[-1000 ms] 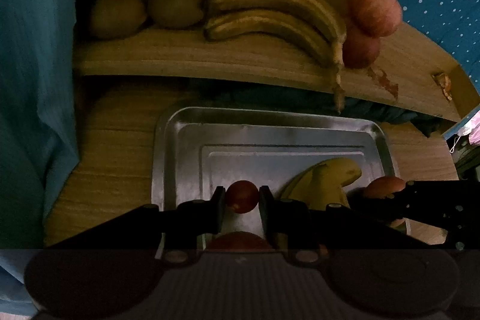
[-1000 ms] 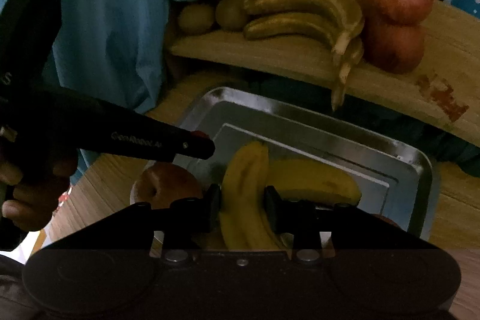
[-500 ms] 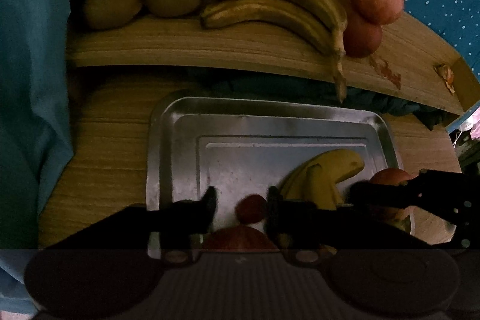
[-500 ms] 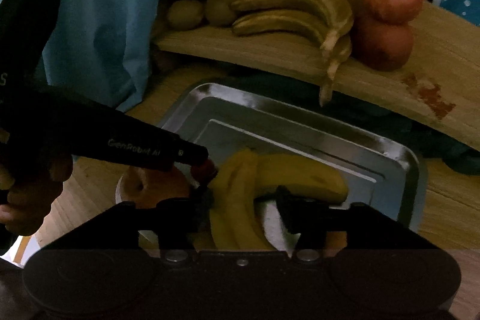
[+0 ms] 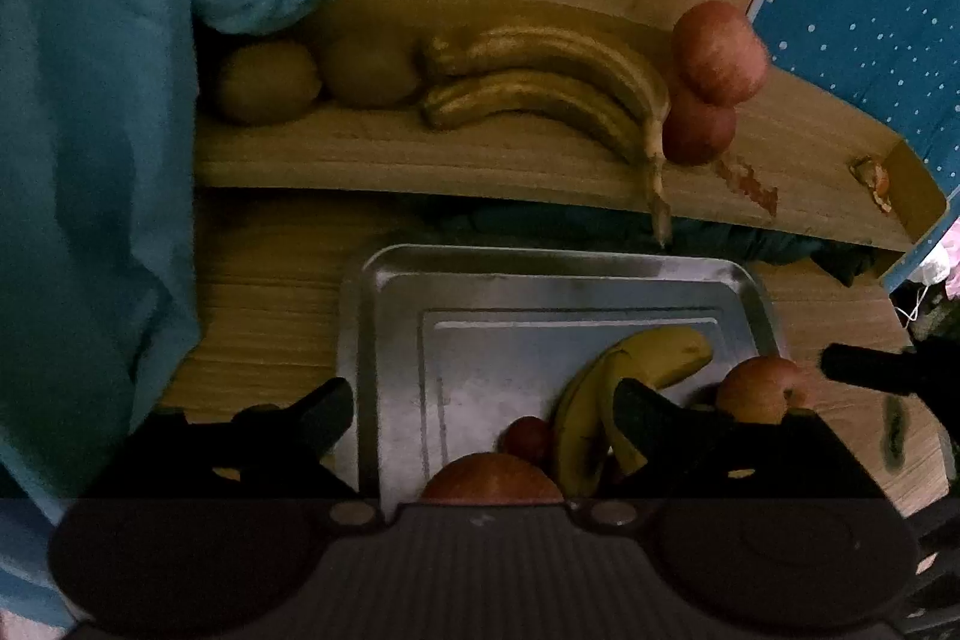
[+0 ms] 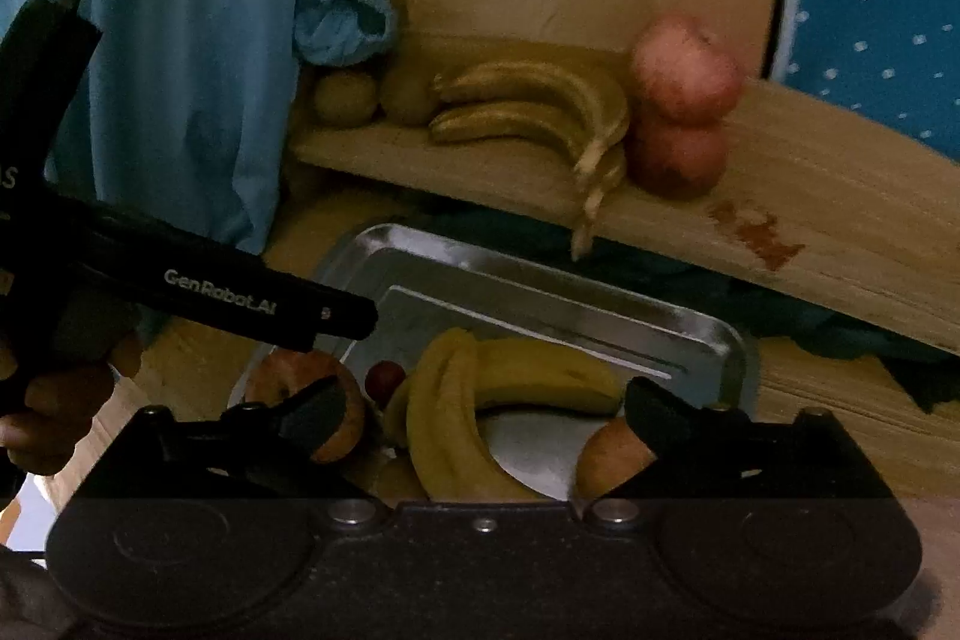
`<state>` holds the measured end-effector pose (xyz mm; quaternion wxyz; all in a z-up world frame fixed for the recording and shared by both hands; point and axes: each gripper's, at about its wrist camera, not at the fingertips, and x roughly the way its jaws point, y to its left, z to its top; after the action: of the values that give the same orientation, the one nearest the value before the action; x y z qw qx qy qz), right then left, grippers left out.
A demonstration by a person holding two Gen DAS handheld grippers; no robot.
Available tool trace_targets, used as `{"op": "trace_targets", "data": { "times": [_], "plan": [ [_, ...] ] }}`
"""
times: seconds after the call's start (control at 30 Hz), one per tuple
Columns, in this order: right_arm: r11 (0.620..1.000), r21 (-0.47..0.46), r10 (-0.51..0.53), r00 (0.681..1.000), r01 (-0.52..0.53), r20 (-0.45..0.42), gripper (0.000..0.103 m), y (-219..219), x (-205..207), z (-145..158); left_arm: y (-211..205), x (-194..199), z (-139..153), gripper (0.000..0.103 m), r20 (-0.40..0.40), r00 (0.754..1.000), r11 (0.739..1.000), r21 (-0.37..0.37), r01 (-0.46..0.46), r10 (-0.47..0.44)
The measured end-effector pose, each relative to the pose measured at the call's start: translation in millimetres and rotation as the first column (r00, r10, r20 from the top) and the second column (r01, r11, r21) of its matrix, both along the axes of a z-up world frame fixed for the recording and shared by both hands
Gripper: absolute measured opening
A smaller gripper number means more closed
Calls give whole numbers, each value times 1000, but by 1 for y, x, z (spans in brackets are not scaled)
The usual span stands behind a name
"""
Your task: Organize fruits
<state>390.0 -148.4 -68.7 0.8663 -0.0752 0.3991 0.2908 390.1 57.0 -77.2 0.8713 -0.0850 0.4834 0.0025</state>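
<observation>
Metal tray (image 5: 384,340) on the counter (image 5: 270,316): two yellow bananas (image 5: 606,388), two apples (image 5: 759,388), one small red fruit (image 5: 528,439), all at its near edge. Left gripper (image 5: 483,415) and right gripper (image 6: 483,409) both spread wide, empty. Shelf (image 5: 390,154) behind: two bananas, two apples, two kiwis.

"GenRobot.AI" in pale letters on the left gripper (image 6: 336,322)

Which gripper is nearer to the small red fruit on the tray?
Left. The small red fruit lies between the open fingers of the left gripper; the right gripper straddles the bananas beside it.
</observation>
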Motion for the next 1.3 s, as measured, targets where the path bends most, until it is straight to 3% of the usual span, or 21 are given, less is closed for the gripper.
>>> {"op": "trace_targets", "data": {
  "times": [0.37,0.73,1.3],
  "plan": [
    [983,30,-182,977,180,107,102,-19,-37,24,9,-34,26,102,69,997,999,23,-34,32],
    [933,103,-359,917,345,176,102,-23,-99,29,25,-82,40,103,122,992,997,73,-36,27],
    [930,157,-359,912,332,199,102,-55,-163,30,3,-155,57,103,162,985,991,115,-76,56]
  ]
}}
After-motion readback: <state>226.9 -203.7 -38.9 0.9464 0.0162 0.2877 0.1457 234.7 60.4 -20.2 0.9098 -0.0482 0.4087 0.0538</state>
